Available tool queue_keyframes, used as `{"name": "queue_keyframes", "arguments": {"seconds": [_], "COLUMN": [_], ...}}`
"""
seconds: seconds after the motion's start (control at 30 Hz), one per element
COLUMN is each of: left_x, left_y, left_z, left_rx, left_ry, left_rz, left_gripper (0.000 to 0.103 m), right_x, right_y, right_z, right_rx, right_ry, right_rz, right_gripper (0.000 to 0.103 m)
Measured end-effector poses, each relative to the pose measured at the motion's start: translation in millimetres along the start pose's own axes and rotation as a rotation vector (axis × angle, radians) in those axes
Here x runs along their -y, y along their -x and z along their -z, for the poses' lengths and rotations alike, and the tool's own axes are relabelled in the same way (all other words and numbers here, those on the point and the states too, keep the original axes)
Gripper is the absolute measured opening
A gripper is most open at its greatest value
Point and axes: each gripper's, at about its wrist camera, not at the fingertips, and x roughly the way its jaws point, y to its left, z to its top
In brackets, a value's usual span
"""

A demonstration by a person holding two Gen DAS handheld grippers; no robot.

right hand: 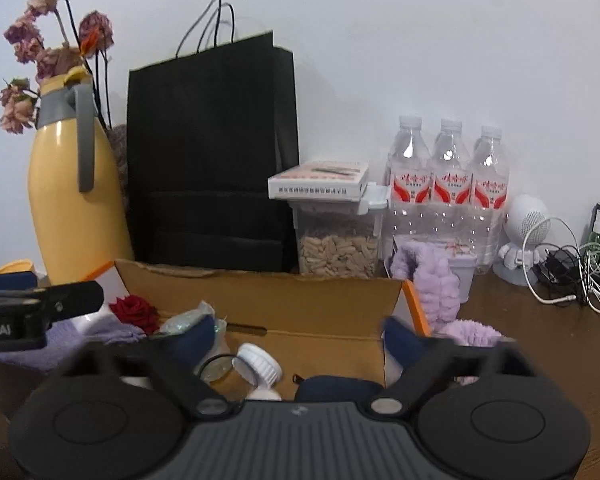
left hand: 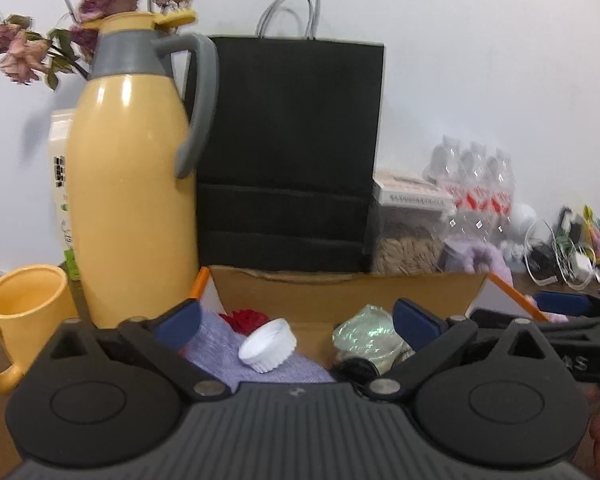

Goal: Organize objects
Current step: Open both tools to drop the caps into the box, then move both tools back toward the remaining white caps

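Both tongs (left hand: 296,320) (right hand: 300,336) released | box (left hand: 340,292) contents half-hidden (white cap (left hand: 267,345) visible)

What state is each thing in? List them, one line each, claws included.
Left claw: open, holding nothing.
Right claw: open, holding nothing.
Cardboard box: flaps open, things inside.
White cap: loose, lying tilted on the purple cloth.
Yellow jug: upright, lid shut.
Yellow mug: upright.
Black bag: standing.
Water bottles: upright, capped.
Nut container: lidded.
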Motion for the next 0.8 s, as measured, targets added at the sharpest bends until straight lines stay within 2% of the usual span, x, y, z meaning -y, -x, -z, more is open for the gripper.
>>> {"name": "queue_keyframes", "arguments": {"seconds": [0.1,0.43,0.8], "left_x": [-3,-6,-12], "left_y": [-1,5,41], "left_z": [-1,1,14], "left_rx": [-0.003,0.017,0.063], "left_ry": [0.018,0.05,0.053], "left_rz": [-0.027,-0.05,-0.082], "left_gripper": [0.103,0.103,0.103], "right_x": [-1,-8,-22], "right_y": [4,12,47], "right_z": [-2,1,13], "right_rx": [0.014,0.034,0.088], "right_ry": [0.005,0.025,0.068], "right_rz": [0.0,0.026,0.058], "right_gripper": [0.103,0.103,0.103]}}
